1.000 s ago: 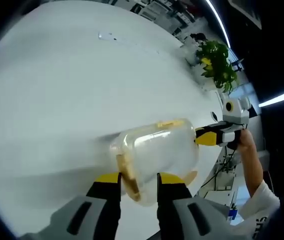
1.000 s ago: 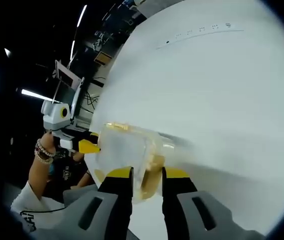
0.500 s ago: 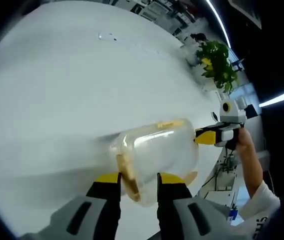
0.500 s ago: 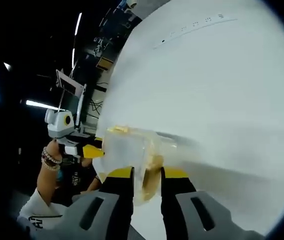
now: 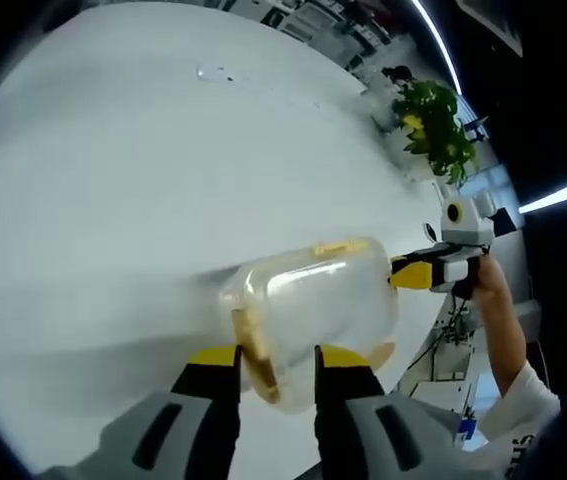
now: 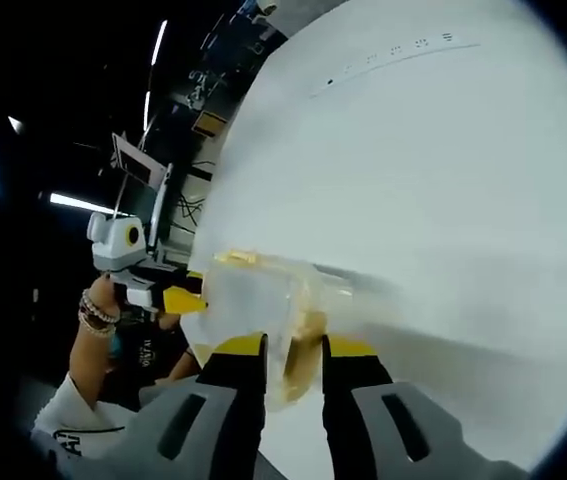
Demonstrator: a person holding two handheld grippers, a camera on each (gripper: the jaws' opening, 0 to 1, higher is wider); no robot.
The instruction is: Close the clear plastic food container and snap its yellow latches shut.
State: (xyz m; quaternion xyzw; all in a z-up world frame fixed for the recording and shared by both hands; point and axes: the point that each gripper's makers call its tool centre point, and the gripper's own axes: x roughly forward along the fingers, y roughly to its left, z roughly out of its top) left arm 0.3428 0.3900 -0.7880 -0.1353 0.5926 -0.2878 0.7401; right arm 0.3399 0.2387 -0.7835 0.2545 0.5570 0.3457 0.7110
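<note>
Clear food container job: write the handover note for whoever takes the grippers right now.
Left gripper: jaws closed on one end latch of the clear container.
Right gripper: jaws closed on the opposite end latch.
Container sits on the white table, near its edge, lid apparently on.
Done: lid on, both ends gripped.
Left: confirm both yellow latches have snapped; the pictures cannot show it. Then release.

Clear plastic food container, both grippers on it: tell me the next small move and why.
Probably squeeze both grippers inward to press the end latches home. The clear plastic food container lies on the white table, the left gripper closed on the yellow latch at one end and the right gripper on the opposite end; whether either latch has clicked cannot be told.
</note>
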